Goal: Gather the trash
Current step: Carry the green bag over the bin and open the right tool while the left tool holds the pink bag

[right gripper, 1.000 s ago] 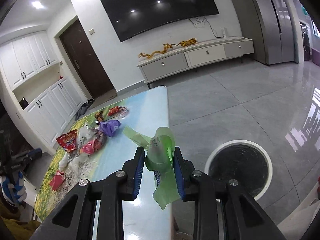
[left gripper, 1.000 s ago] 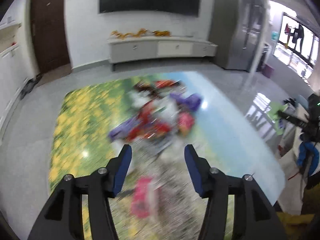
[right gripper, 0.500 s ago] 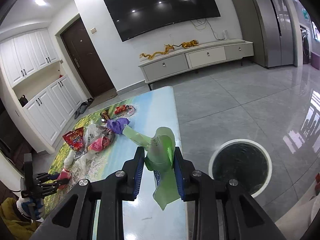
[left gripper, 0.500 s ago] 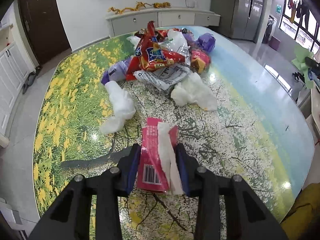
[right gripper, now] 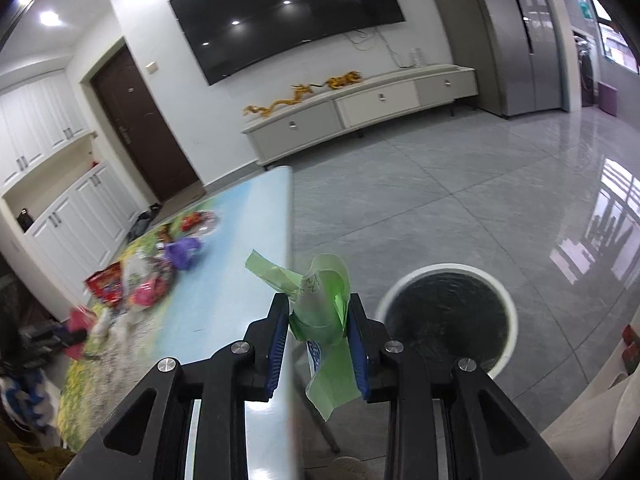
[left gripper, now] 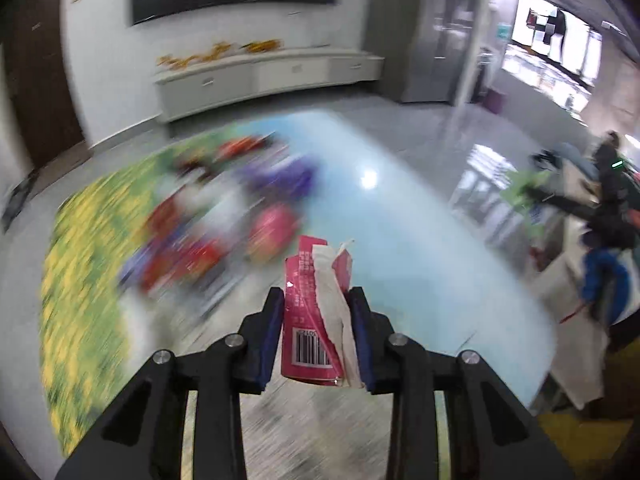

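Observation:
In the left wrist view my left gripper (left gripper: 318, 320) is shut on a pink packet (left gripper: 308, 320) with a barcode and a strip of white tissue, held above the table (left gripper: 400, 240). Behind it lies a blurred pile of trash (left gripper: 224, 216): red, purple and white wrappers. In the right wrist view my right gripper (right gripper: 319, 320) is shut on a crumpled green plastic wrapper (right gripper: 320, 304), just past the table's right edge. A round white-rimmed bin (right gripper: 440, 267) with a dark liner stands on the floor right of it. The trash pile (right gripper: 144, 276) lies far left on the table (right gripper: 240, 280).
A grey tiled floor (right gripper: 480, 184) spreads to the right of the table. A low white TV cabinet (right gripper: 360, 108) and a wall screen (right gripper: 288, 12) stand at the far wall. White cupboards (right gripper: 68, 216) and a dark door (right gripper: 140, 120) are on the left.
My left gripper closed on the pink packet, lifted it off the table and swung it toward the right. The right gripper kept its hold on the green wrapper and shifted slightly beside the bin.

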The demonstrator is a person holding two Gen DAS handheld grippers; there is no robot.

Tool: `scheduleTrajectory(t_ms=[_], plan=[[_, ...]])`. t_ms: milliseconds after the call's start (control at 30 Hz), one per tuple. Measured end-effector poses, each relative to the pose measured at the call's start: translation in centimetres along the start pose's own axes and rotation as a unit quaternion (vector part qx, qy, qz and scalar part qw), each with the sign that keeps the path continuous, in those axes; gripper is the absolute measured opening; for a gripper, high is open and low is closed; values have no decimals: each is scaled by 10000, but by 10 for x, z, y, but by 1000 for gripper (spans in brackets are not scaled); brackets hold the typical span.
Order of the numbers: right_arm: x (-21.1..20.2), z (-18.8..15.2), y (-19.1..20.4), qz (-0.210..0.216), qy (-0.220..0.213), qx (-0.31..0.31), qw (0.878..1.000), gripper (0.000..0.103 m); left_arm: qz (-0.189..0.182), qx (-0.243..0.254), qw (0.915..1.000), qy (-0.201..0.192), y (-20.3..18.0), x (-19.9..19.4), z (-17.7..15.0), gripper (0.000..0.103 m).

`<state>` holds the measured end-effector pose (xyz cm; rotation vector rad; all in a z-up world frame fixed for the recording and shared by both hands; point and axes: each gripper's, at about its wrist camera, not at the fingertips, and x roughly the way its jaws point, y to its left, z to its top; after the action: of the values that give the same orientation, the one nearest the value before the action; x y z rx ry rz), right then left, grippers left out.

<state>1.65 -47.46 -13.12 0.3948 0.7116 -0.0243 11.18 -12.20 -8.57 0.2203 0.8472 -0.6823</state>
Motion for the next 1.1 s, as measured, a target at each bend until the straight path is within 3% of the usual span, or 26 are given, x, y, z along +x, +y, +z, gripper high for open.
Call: scheduleTrajectory(t_ms=[133,300,367,400,467,600,667,900,1100], plan=[[14,7,-35,-231,104,203,9995,27,-697,430,9966,9,-70,37,65,31],[42,23,-78,-373,264,407,9981,29,-1151,662,9910,162,-148,100,127,34],[52,29,-92,-404,310,474,9976,32,-1213,659,9902,211,-167,123,142,35],[57,31,-100,-455,327,514,9971,41,-1258,607,9897,328,-179,140,150,39],[62,34,-112,-588,328,578,9961,53,-1274,548,9894,436,-191,163,162,54],[57,36,-129,-872,294,677,9934,53,-1161,406,9912,493,-202,186,173,56],[49,37,-131,-933,227,697,9929,53,-1150,387,9918,402,-202,180,171,56],[4,39,-98,-912,-196,350,9950,53,-537,526,9961,-461,-168,117,151,56],[-32,43,-36,-964,-587,-274,9932,53,460,638,9916,-1023,-125,47,123,56]])
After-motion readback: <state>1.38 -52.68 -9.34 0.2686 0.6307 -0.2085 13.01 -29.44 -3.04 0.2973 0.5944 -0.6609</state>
